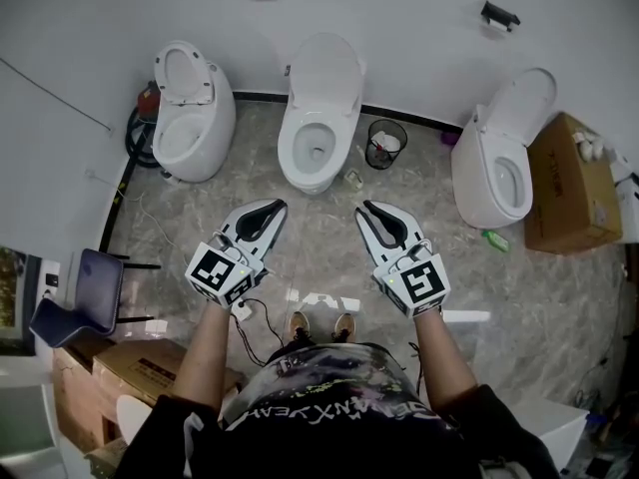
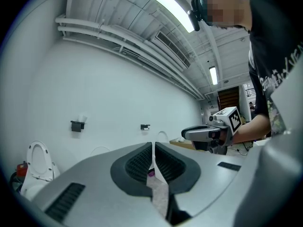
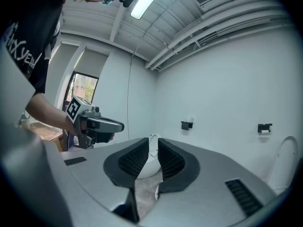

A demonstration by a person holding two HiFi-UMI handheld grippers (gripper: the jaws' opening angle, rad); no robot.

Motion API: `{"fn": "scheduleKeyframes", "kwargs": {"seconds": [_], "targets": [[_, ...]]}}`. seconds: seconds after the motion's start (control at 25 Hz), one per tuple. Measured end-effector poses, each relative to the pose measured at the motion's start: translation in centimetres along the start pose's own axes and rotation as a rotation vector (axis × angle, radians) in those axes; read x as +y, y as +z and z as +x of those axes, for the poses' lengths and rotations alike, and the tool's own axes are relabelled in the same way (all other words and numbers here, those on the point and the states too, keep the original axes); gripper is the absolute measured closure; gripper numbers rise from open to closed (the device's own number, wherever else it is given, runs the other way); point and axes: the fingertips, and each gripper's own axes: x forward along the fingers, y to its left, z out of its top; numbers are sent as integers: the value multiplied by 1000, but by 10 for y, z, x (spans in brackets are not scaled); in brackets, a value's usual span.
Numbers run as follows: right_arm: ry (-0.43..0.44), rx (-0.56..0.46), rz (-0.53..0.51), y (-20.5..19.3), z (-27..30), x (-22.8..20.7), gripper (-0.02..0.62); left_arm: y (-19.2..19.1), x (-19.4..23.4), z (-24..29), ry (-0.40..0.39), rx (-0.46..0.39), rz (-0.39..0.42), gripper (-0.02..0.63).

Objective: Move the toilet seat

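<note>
Three white toilets stand along the far wall, all with lids raised: the left toilet (image 1: 190, 118), the middle toilet (image 1: 318, 133) and the right toilet (image 1: 496, 168). My left gripper (image 1: 275, 206) hovers over the floor in front of the middle toilet, its jaws together and nothing between them. My right gripper (image 1: 364, 208) hangs beside it, level with it. In the right gripper view a narrow gap shows between the jaws of the right gripper (image 3: 154, 141), with nothing in it; a white toilet (image 3: 147, 162) shows through it. The left gripper view has the left gripper (image 2: 153, 144) and the left toilet (image 2: 38, 167).
A black waste bin (image 1: 385, 143) stands between the middle and right toilets. A cardboard box (image 1: 569, 183) sits at the far right. A blue chair (image 1: 85, 292) and more boxes are at the lower left. Cables (image 1: 135, 138) lie by the left toilet. Two black holders (image 1: 499, 13) hang on the wall.
</note>
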Motion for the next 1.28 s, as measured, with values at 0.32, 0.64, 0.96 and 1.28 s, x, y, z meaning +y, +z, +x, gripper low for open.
{"fn": "scheduleKeyframes", "kwargs": {"seconds": [0.32, 0.64, 0.96, 1.28], "targets": [[19, -46, -7, -2, 3, -4, 485, -3, 2, 3, -8, 11, 3, 492], [19, -19, 20, -7, 6, -10, 414, -12, 8, 9, -13, 30, 4, 391], [23, 18, 35, -8, 11, -15, 279, -11, 19, 12, 7, 31, -4, 256], [50, 44, 58, -8, 14, -10, 98, -14, 24, 5, 11, 45, -8, 159]]}}
